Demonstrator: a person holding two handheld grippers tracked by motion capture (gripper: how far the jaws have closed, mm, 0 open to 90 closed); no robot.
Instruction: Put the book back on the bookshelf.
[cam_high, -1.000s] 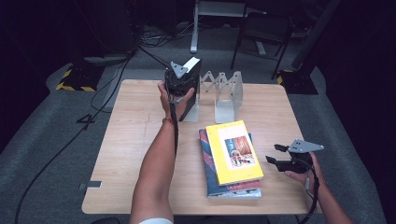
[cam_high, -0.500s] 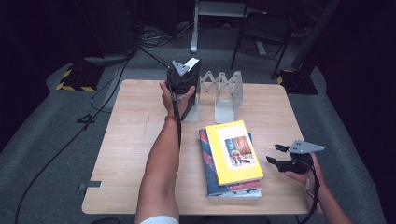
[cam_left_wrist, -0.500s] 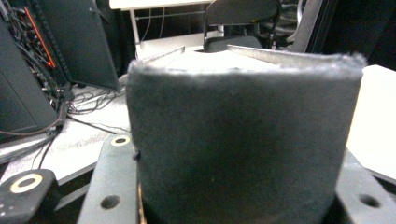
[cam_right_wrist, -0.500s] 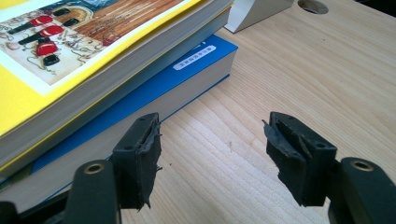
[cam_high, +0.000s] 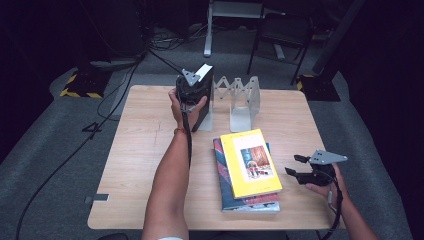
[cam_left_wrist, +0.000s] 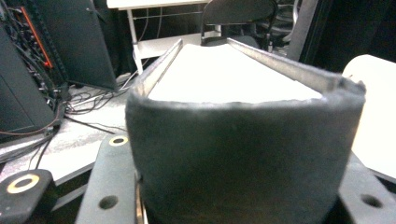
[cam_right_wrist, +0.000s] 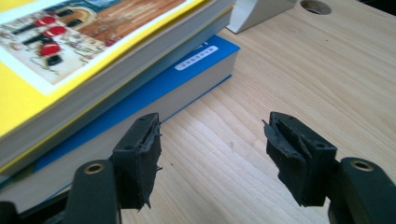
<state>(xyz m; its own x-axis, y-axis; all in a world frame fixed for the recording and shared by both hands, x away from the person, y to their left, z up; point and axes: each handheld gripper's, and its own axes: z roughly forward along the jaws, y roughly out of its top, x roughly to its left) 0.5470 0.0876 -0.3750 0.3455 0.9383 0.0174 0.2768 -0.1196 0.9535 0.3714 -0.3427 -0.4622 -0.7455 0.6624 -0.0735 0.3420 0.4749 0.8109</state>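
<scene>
A thick black book (cam_high: 206, 102) stands upright at the left end of the metal accordion rack (cam_high: 244, 100), white page edges up. My left gripper (cam_high: 194, 95) is shut on its spine. In the left gripper view the dark spine (cam_left_wrist: 238, 154) sits between both jaws. A yellow book (cam_high: 250, 162) lies flat on top of a blue one (cam_high: 225, 180) at the table's middle front. To their right my right gripper (cam_high: 296, 166) stands open just above the wood. Its fingers (cam_right_wrist: 140, 154) face the stack's corner with nothing between them.
The wooden table (cam_high: 145, 165) has free room on its left half and along the right edge. The rack's right slots hold nothing. Cables and a chair lie on the dark floor beyond the far edge.
The black book in my left gripper has shifted very slightly by the rack. The right gripper has not moved.
</scene>
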